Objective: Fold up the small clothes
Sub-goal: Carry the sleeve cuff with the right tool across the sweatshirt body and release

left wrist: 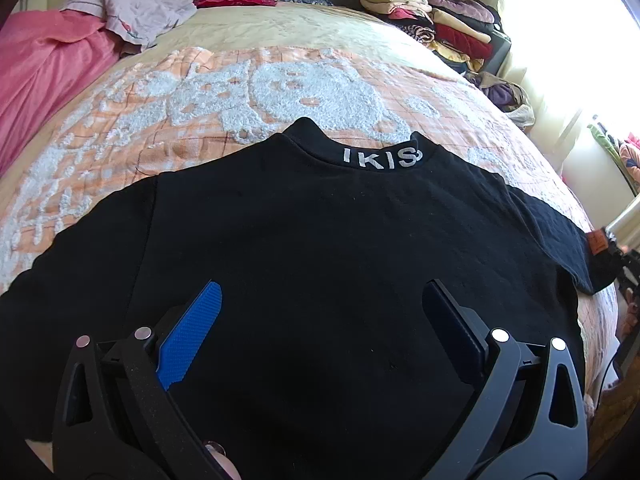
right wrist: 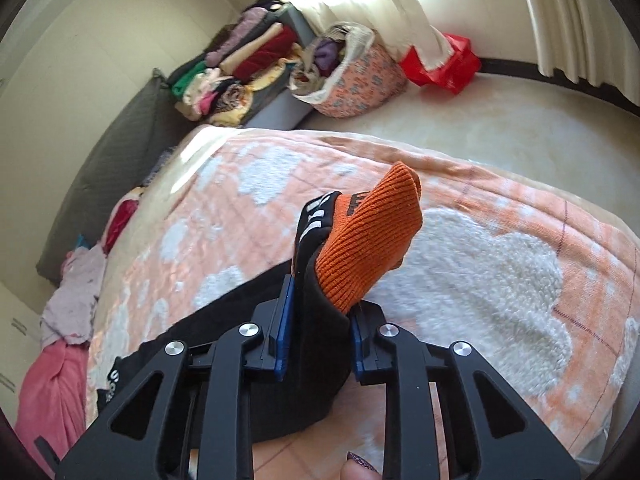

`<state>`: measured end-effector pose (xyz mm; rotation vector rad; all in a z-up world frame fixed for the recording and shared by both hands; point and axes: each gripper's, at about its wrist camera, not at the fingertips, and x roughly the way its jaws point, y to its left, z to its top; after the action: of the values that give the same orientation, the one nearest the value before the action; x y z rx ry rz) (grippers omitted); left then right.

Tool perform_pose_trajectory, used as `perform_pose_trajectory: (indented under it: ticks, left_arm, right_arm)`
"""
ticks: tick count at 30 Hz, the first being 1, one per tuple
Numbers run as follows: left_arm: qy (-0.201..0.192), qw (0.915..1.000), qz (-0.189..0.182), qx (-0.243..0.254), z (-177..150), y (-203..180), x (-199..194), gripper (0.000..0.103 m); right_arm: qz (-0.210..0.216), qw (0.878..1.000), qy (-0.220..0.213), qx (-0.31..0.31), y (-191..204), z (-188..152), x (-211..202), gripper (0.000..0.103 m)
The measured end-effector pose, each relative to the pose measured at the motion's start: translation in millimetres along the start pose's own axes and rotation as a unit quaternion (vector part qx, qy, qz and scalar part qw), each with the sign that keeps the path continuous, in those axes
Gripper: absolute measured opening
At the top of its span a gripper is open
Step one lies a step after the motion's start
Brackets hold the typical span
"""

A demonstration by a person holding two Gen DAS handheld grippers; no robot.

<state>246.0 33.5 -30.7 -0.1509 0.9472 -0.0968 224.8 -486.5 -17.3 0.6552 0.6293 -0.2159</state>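
Note:
A black long-sleeved top (left wrist: 320,240) lies flat on the orange-and-white bedspread (left wrist: 240,92), collar with white lettering (left wrist: 382,157) at the far side. My left gripper (left wrist: 320,300) is open and hovers over the middle of the top, blue pads apart. My right gripper (right wrist: 320,312) is shut on the end of the right sleeve (right wrist: 316,300), whose orange knit cuff (right wrist: 372,240) sticks up beyond the fingertips. The cuff also shows at the right edge of the left wrist view (left wrist: 598,242).
A pink blanket (left wrist: 40,64) and a crumpled pale garment (left wrist: 136,8) lie at the far left of the bed. Stacked folded clothes (left wrist: 440,12) stand past the bed's far right corner. A fabric basket (right wrist: 352,80) and a red bag (right wrist: 444,64) sit on the floor.

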Motion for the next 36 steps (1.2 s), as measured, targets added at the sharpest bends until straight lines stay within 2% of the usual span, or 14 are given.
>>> perform_pose_trajectory:
  ticks: [10,17,25,36]
  left_arm:
    - [-0.007,0.9999,-0.012,-0.009,5.0,2.1,-18.9,0.095]
    - [-0.015,0.9997,-0.013,-0.017,9.4,6.4,-31.1,0.095]
    - [-0.020,0.9991,-0.031,-0.022,13.2,7.4,-44.2,0.095]
    - [-0.018,0.9946,-0.079,-0.064,17.3,22.5,-51.8,0.095]
  right_arm:
    - [0.075,0.995,0.009,-0.067,87.2,-10.7,-24.5,0.017]
    - [0.120,0.986,0.029,-0.112,149.9,-27.1,-32.7,0.016]
    - [0.150,0.974,0.051,-0.163,205.8,-55.3,-35.2,0.016]
    - [0.176,0.956,0.083,-0.218,268.8,-108.8,-23.6,0.016]
